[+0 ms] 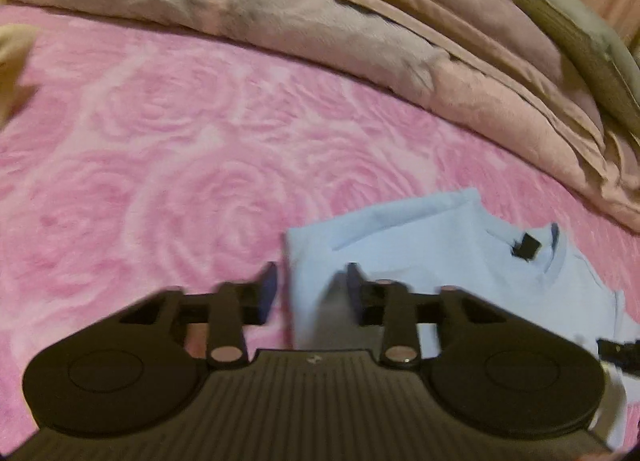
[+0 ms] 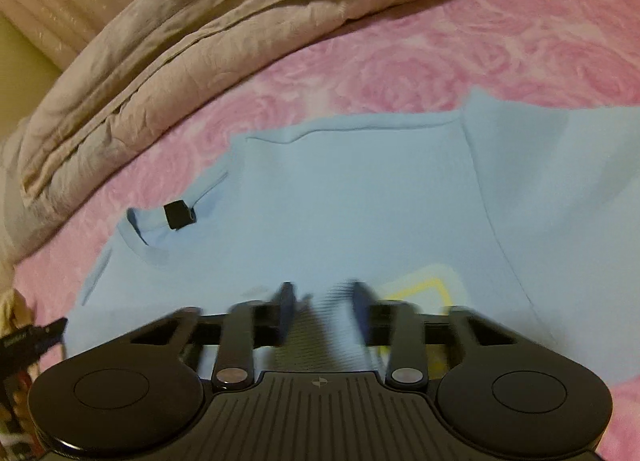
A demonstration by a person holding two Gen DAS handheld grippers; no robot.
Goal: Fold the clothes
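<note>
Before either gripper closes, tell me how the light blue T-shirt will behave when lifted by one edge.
The light blue T-shirt lies thin and flat on the pink rose blanket, so it will probably droop limply. Its folded-over sleeve may fall open. It looks light. The plush blanket may drag on it slightly. Both the left gripper and the right gripper are open.

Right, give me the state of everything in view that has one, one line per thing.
Light blue T-shirt: lying on the bed, partly folded, one side turned over the body.
Black neck label: exposed at the collar.
Left gripper: open, over the shirt's edge, holding nothing.
Right gripper: open, above the shirt's yellow print, holding nothing.
Beige duvet: bunched, creased, behind the shirt.
Pink rose blanket: spread flat.
</note>
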